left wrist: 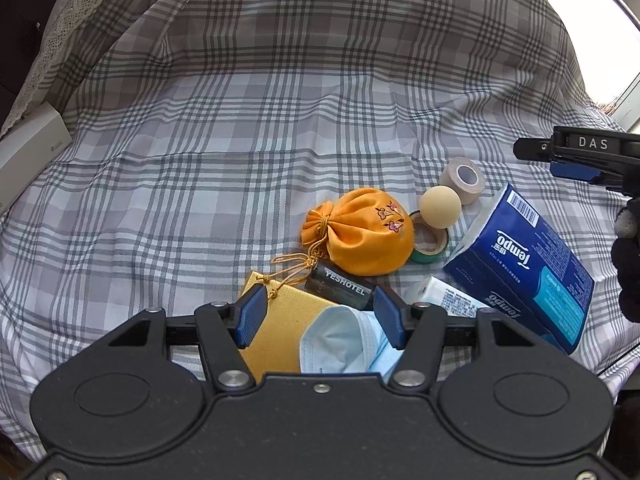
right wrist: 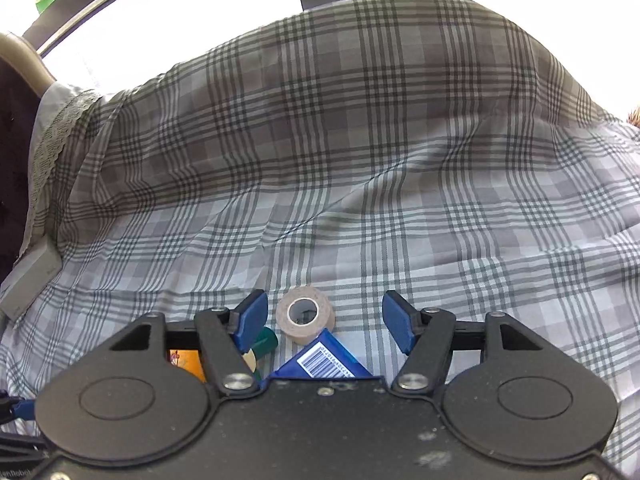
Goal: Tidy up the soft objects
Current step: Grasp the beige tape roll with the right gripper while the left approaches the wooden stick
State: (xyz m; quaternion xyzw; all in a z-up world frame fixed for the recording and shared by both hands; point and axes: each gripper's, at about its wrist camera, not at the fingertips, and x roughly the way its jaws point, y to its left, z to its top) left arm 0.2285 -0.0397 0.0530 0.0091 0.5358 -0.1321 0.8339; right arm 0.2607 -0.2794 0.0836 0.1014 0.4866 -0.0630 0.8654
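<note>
The left gripper (left wrist: 320, 314) points steeply down, its blue pads (left wrist: 250, 316) standing apart with nothing pressed between them. The right gripper (right wrist: 324, 320) also tilts downward, jaws wide and pressing on nothing. Far right in the left view, a dark gloved hand (left wrist: 628, 264), probably the person's right, holds it.

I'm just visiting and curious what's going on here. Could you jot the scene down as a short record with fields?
Surface: plaid cloth
Soft items: orange drawstring pouch, blue face mask, Tempo tissue pack
Other items: cream ball resting on green tape roll, beige tape roll, Yeshotel tube, yellow cloth-covered flat piece
Left gripper: open, above the mask, nothing held
Right gripper: open, above the beige roll, nothing held
</note>
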